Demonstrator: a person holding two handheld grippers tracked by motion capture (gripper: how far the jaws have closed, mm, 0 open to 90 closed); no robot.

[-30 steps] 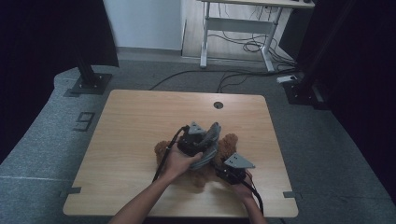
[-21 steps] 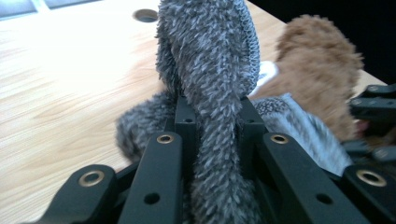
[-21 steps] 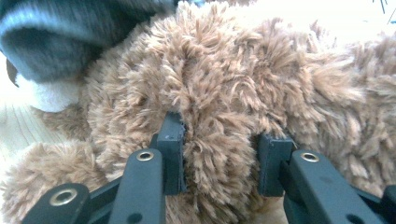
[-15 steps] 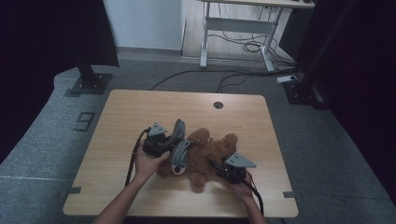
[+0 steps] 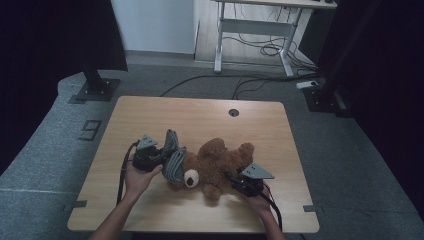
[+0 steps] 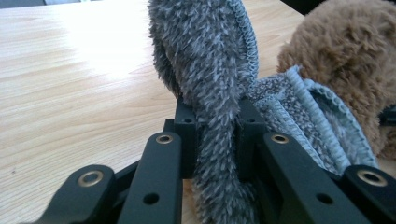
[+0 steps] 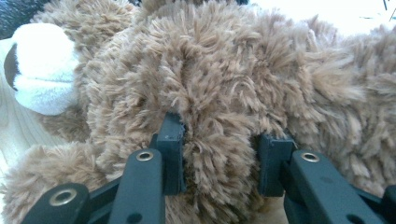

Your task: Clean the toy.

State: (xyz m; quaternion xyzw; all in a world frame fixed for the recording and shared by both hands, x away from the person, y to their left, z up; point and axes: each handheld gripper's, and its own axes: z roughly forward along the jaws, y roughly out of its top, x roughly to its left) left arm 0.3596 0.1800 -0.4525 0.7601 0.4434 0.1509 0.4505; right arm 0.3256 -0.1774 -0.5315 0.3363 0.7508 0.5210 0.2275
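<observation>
A fuzzy grey knitted cloth with a ribbed blue-grey edge [image 6: 219, 70] stands pinched between the left gripper's [image 6: 217, 135] narrowly set jaws, its pile bulging above and below the pads and the rest draped toward the shaggy brown teddy bear with a white muzzle [image 5: 215, 162] just beyond. The right gripper [image 7: 219, 154] has its jaws partly spread and clamped on a thick roll of the bear's fur. On the light wooden table [image 5: 200, 112], both hands reach in low from the near edge, the left hand [image 5: 137, 177] cupping its tool beside the bear's head.
</observation>
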